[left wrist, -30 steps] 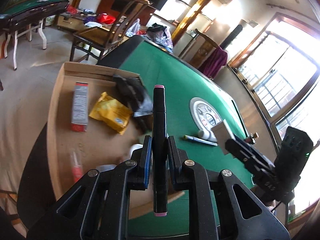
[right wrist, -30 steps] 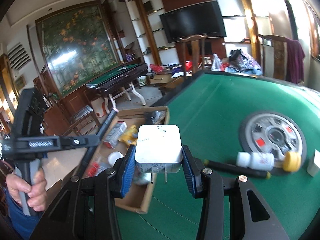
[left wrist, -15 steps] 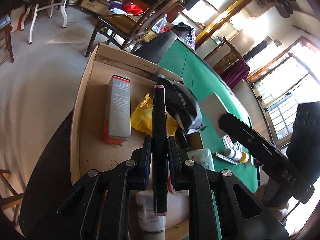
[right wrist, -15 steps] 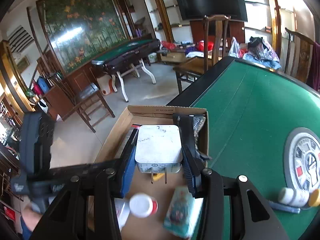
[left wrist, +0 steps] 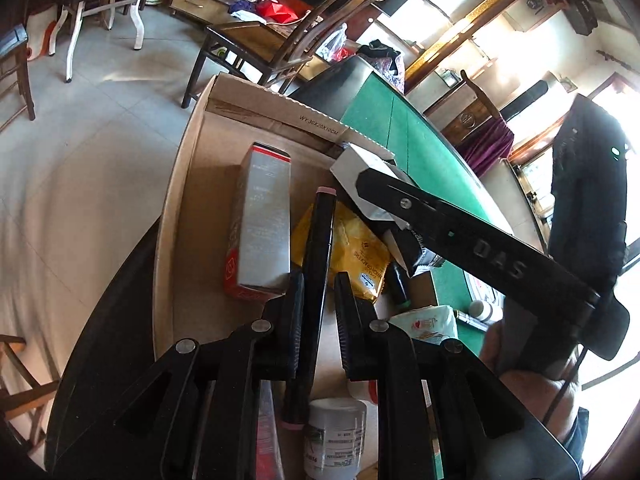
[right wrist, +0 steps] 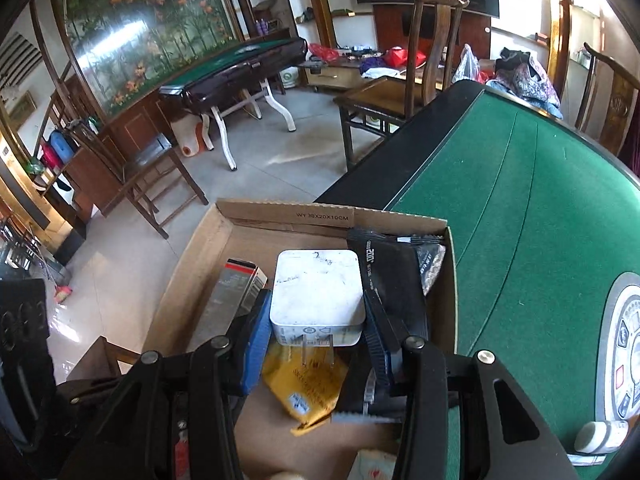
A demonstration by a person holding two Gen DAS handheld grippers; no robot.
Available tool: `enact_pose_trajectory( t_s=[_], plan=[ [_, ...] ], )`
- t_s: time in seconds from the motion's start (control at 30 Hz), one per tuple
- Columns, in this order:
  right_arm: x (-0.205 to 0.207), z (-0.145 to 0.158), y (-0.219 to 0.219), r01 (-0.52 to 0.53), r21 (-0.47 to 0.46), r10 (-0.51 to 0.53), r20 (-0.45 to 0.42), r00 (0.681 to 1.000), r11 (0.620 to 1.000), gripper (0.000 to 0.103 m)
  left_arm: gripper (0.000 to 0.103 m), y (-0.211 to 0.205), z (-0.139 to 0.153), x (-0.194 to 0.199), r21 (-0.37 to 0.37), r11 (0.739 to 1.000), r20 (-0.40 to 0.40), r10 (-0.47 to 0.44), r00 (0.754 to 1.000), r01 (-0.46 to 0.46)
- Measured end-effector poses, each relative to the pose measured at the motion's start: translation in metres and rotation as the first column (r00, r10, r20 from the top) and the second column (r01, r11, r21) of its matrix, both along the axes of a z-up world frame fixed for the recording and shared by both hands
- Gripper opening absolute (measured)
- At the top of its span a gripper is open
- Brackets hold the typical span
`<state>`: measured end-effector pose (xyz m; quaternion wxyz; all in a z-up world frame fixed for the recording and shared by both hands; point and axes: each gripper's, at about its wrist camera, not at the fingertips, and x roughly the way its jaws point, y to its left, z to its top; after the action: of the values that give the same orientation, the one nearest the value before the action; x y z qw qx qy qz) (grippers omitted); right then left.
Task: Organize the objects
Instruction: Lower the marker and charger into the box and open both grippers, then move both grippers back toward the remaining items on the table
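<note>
Both grippers hang over an open cardboard box (left wrist: pixel 276 118) that sits at the edge of the green-felt counter (right wrist: pixel 532 216). Its far flap carries the print "WY 30X20X10CM", legible in both views.

In the left wrist view, the left gripper (left wrist: pixel 316 300) has its jaws spread. A black marker with pink ends (left wrist: pixel 318 256) lies between them, leaning against the left jaw, with a clear gap to the right jaw. Under it in the box lie a grey carton with red ends (left wrist: pixel 262 232), a yellow packet (left wrist: pixel 360 252) with small print too fine to read, and a white bottle (left wrist: pixel 334 436) at the near end whose label text is also too small to make out. The body of the other tool crosses this view, embossed with letters that read "DAS" upside down.

In the right wrist view, the right gripper (right wrist: pixel 318 334) pinches a white charger plug (right wrist: pixel 318 296) between its blue-padded jaws, the two metal prongs pointing back toward the camera. Faint pen scribbles mark its top; the markings on the prong face are illegible. It hangs above the yellow packet (right wrist: pixel 304 384), with a black pouch (right wrist: pixel 390 280) just to its right showing white print that I cannot read with certainty.
</note>
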<state>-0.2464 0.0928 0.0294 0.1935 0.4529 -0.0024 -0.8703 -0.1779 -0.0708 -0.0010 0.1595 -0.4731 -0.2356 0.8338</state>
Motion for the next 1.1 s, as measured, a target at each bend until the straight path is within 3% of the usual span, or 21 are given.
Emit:
enact_pose_trajectory(
  t_s=[0.53, 0.93, 1.1],
  plan=[
    [-0.014, -0.011, -0.019, -0.021, 0.061, 0.019, 0.032, 0.999, 0.998, 0.045, 0.015, -0.003, -0.004, 0.003, -0.036, 0.999, 0.002, 0.0, 1.0, 0.0],
    [0.002, 0.005, -0.003, -0.016, 0.003, 0.016, 0.02, 1.0, 1.0, 0.045, 0.015, 0.0, 0.004, 0.01, -0.05, 0.999, 0.005, -0.007, 1.0, 0.008],
    [0.025, 0.015, 0.014, -0.019, -0.065, 0.019, 0.006, 1.0, 0.998, 0.045, 0.015, -0.001, 0.01, 0.017, -0.045, 0.999, -0.004, -0.003, 1.0, 0.003]
  ],
)
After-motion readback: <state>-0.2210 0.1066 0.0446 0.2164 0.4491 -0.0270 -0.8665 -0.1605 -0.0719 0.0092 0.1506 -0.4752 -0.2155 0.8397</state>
